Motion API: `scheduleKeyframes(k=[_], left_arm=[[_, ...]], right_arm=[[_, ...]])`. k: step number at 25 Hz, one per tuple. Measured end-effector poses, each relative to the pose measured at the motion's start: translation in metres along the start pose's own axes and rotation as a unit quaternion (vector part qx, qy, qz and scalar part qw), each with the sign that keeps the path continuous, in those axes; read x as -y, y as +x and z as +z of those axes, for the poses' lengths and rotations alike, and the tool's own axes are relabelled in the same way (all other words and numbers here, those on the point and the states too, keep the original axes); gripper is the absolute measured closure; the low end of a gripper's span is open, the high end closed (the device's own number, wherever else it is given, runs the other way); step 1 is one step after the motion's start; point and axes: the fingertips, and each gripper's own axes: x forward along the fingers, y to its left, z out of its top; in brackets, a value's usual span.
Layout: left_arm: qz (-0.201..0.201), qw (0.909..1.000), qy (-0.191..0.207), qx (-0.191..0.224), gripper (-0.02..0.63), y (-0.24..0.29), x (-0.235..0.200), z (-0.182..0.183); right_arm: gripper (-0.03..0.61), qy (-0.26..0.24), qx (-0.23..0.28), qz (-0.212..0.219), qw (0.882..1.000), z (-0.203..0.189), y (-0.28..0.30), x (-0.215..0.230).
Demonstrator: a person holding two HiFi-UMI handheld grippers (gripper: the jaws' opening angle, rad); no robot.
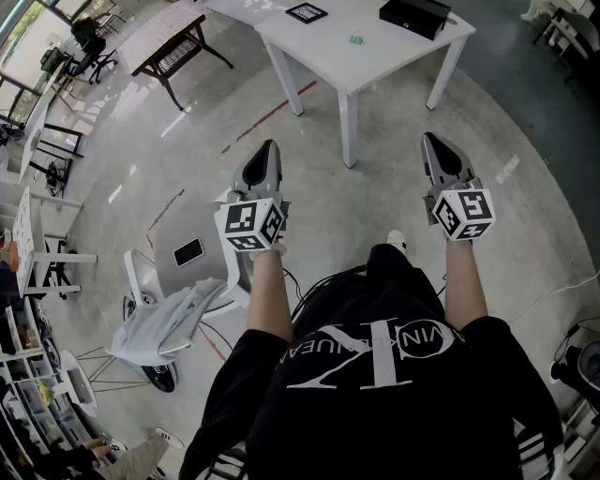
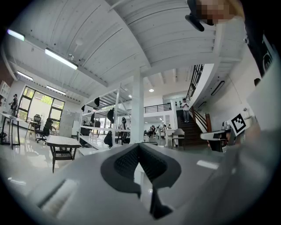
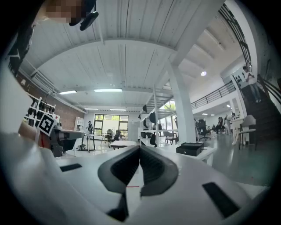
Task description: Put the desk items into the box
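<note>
Box, black, low and flat: upper right of the head view, on the far right part of a white table. Its top edge is cut off by the frame, and whether it is open cannot be told. It shows again right of centre in the right gripper view, resting on the table corner.

Desk items: one small green object on the tabletop, lower left of the box and apart from it; too small to identify. A black-framed square card lies further left, partly cut by the top edge. The rest of the tabletop runs out of frame.

Left gripper: centre left of the head view, over bare floor, well short of the table. Jaws pressed together, nothing between them.

Right gripper: centre right, level with the left one, also short of the table. Jaws closed tip to tip, holding nothing.

Person: black printed shirt filling the bottom of the head view; forearms run up to both grippers.

Surroundings: dark wooden side table at upper left; white chair at lower left with a pale cloth draped over it and a phone lying above it.
</note>
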Motion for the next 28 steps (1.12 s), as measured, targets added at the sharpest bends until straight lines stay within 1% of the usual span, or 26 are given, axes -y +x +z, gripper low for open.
scheduleKeyframes(k=[6, 9, 15, 17, 18, 20, 28], left_arm=[[-0.001, 1.0000, -0.006, -0.005, 0.604, 0.011, -0.009, -0.004], [-0.004, 0.9999, -0.008, -0.008, 0.604, 0.024, -0.012, -0.008], [-0.005, 0.9998, -0.007, -0.017, 0.604, 0.058, -0.026, -0.014], [-0.007, 0.9998, -0.006, -0.019, 0.603, 0.075, -0.033, -0.015], [-0.006, 0.9998, -0.008, -0.019, 0.604, 0.085, -0.038, -0.016], [-0.004, 0.9997, -0.014, -0.021, 0.604, 0.104, -0.046, -0.017], [-0.022, 0.9989, -0.023, -0.034, 0.604, 0.196, -0.055, -0.025]], right_arm=[[0.563, 0.002, -0.005, 0.000, 1.000, -0.002, 0.010, 0.004], [0.561, 0.000, -0.007, -0.008, 1.000, -0.007, 0.021, 0.012], [0.560, 0.005, 0.003, -0.004, 1.000, -0.010, 0.062, 0.029], [0.558, 0.005, 0.006, -0.001, 1.000, -0.010, 0.079, 0.037], [0.548, 0.005, 0.005, 0.003, 1.000, -0.011, 0.088, 0.040], [0.494, 0.007, -0.001, 0.012, 1.000, -0.016, 0.104, 0.046], [0.489, 0.021, -0.024, 0.005, 0.999, -0.030, 0.158, 0.100]])
